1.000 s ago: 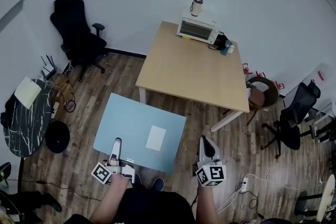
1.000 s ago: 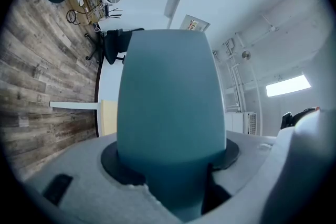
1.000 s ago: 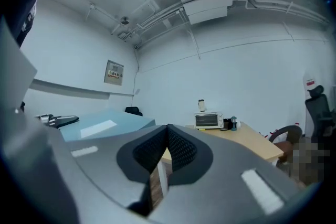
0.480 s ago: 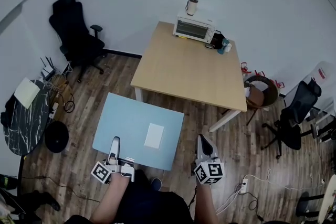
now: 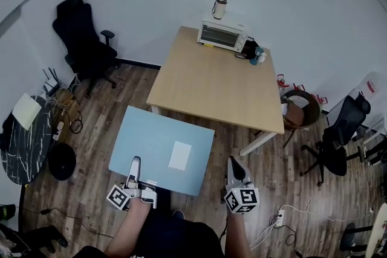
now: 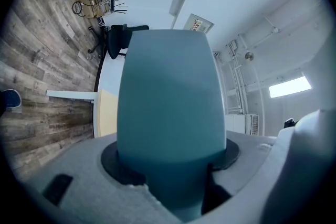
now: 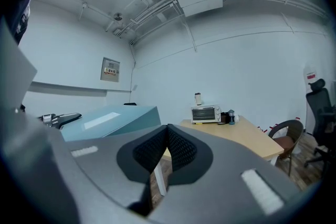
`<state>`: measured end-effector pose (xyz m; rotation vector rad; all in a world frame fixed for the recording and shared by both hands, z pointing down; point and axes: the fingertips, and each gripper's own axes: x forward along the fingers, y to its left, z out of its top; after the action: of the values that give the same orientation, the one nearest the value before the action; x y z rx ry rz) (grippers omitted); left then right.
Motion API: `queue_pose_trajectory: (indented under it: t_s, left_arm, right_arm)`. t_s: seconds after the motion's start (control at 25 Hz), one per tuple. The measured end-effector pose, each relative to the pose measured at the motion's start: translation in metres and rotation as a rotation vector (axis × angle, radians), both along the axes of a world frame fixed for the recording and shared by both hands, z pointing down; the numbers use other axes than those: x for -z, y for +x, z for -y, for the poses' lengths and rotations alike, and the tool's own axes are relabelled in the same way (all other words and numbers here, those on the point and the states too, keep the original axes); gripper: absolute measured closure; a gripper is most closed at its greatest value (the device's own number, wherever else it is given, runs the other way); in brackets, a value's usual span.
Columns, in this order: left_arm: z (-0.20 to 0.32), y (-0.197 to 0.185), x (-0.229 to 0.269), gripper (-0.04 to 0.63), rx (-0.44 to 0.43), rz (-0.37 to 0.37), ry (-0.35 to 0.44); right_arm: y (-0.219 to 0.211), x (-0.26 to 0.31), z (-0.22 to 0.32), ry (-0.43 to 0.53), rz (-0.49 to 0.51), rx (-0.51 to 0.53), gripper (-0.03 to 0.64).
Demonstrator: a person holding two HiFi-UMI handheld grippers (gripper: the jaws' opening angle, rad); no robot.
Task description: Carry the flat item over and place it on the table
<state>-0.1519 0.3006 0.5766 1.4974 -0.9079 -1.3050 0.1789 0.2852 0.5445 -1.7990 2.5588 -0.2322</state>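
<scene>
Forearms rise from the near edge of the head view, and each one carries a gripper. We see the left gripper (image 5: pixel 135 165) pinching the near edge of the flat item, a pale blue board (image 5: pixel 157 142). In the left gripper view that blue sheet fills the space between the jaws, which press on it from both sides. A white label (image 5: pixel 179 155) sits on the board's top face, towards its right side. The board hangs roughly level above the wood floor (image 5: pixel 97 130).

Just right of the board and apart from it is the right gripper (image 5: pixel 234 164). Its jaws are pressed together on nothing, and in its own view the ribbed pads meet at their tips. A white power strip (image 5: pixel 279 214) lies on the floor to the near right.

Beyond the board, with a strip of floor between them, stands the wooden desk (image 5: pixel 211 84). Most of its top is bare. At its far edge is a white toaster oven (image 5: pixel 222 35) with its door shut, and we cannot tell what is inside. A lidded cup (image 5: pixel 218 8) stands on top of the oven, and a small blue bottle (image 5: pixel 259 55) stands just right of it.

To the left a round black desk (image 5: pixel 27 148) carries a white sheet (image 5: pixel 26 110). A black office chair (image 5: pixel 81 39) stands at the far left wall, and a round brown chair (image 5: pixel 300 109) stands right of the wooden desk.
</scene>
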Motion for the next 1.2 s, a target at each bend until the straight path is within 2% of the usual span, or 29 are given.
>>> queue_pose_trajectory:
  t_s: [0.28,0.6,0.92,1.2]
  left_arm:
    - [0.065,-0.005,0.001,0.324,-0.001,0.008,0.013]
    - [0.161,-0.026,-0.007,0.324,0.004,0.006,-0.005]
    - [0.293,-0.043,0.016,0.325,-0.057,0.019,-0.007]
    - [0.380,-0.047,0.014,0.325,-0.100,0.011,-0.018]
  right_arm:
    - [-0.012,0.001,0.066,0.009,-0.012,0.021,0.611]
    - [-0.029,0.002,0.169,0.012,-0.009,0.003,0.610]
    - [-0.056,0.028,0.282,0.025,-0.011,-0.039,0.611]
    - [-0.061,0.040,0.349,0.036,-0.007,-0.092,0.610]
